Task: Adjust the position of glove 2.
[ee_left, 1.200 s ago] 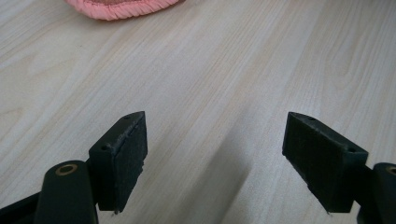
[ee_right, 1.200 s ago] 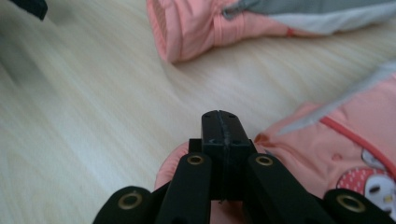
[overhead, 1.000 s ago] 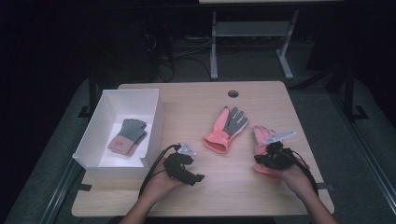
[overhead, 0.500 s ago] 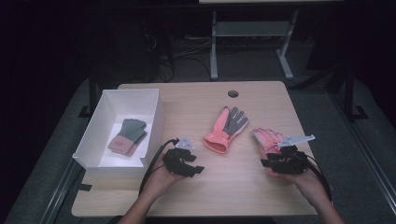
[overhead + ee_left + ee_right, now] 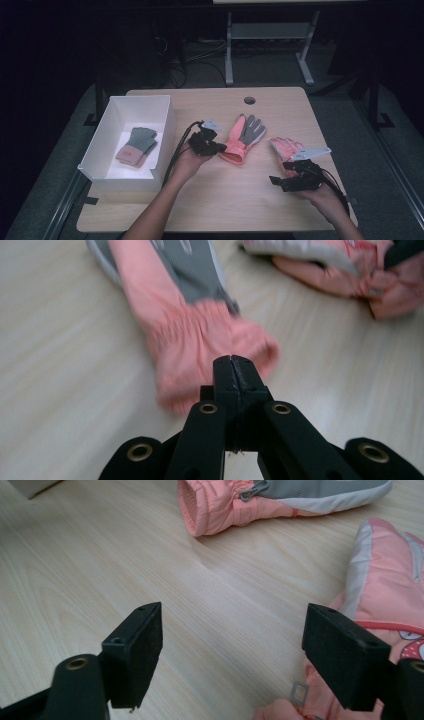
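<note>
High view: two pink gloves lie on the wooden counter (image 5: 220, 200). The middle glove (image 5: 243, 137), pink with a grey palm, rests at the centre with its fingers pointing far and its cuff toward the near side. The left gripper (image 5: 214, 148) sits at that cuff, and its jaws have just been closing. In the left gripper view they stand pressed together right at the ruffled cuff of the middle glove (image 5: 200, 335), with nothing visibly between them; whether the tips catch any fabric cannot be told. The right glove (image 5: 286, 148) lies to the right of the middle one, apart from it. The right gripper (image 5: 278, 181) rests just near of it. Its jaws have just been opening, and the right gripper view shows them wide apart over bare wood, the right glove (image 5: 390, 595) beside one jaw. A white box (image 5: 100, 150) at the left holds a grey-and-pink glove (image 5: 137, 146).
</note>
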Tool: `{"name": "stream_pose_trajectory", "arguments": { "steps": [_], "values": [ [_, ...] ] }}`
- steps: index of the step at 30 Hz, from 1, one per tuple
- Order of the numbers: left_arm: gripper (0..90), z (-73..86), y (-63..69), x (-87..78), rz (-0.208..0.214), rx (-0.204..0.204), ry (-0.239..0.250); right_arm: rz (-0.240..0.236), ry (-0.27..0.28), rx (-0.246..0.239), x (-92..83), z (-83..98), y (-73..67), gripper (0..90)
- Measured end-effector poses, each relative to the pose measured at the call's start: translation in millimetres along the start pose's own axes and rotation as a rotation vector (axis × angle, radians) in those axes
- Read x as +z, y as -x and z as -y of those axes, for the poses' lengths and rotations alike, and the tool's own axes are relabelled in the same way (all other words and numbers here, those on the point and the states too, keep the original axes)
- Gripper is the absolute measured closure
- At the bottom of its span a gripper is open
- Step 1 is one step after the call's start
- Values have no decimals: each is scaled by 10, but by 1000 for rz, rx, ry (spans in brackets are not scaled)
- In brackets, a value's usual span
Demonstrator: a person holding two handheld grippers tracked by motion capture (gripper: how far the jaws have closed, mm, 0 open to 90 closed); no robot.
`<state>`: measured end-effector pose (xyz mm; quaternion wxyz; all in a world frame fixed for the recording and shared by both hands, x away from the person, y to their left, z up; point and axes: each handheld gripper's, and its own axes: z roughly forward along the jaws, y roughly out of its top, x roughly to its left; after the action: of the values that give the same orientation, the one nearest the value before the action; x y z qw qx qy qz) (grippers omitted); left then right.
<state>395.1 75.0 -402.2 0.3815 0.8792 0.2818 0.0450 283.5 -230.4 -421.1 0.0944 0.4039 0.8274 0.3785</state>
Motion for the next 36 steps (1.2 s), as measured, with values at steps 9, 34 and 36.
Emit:
{"name": "stream_pose_trajectory", "arguments": {
  "steps": [9, 34, 36],
  "values": [
    [897, -250, -159, 367, 23, -25, 1, 10, 11, 0, 15, -12, -13, 141],
    [897, 223, 166, 120, 69, 32, -135, 54, 27, -5, 1, 31, -9, 136],
    [897, 285, 232, 67, 77, 34, -136, 57, 27, -16, 6, 31, -15, 136]
  ]
}}
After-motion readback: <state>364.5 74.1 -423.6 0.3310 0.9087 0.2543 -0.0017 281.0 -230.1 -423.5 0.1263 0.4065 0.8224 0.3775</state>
